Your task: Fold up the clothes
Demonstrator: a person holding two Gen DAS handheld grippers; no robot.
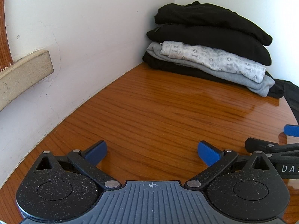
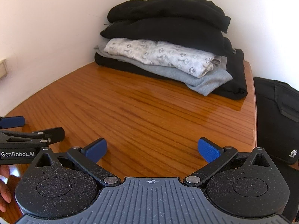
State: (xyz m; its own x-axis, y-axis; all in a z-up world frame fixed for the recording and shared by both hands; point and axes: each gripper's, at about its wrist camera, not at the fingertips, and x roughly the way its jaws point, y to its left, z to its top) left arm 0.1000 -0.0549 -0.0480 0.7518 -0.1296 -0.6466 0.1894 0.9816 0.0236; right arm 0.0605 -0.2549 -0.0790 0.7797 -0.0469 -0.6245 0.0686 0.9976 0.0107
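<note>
In the far corner of the tabletop (image 2: pixel 149 112) our folded stack (image 2: pixel 164 46) looks finished, and we hold the left hand-held gripper (image 1: pixel 152 150) and right hand-held gripper (image 2: pixel 152 149) open and empty, nothing unfolded in view.

Your glossy wooden counter (image 2: pixel 149 112) sits tight in a white corner, and on it lies only a stack of folded clothes (image 2: pixel 168 48) at the far end, its black bottom garment (image 2: pixel 237 78) touching the wood.
</note>
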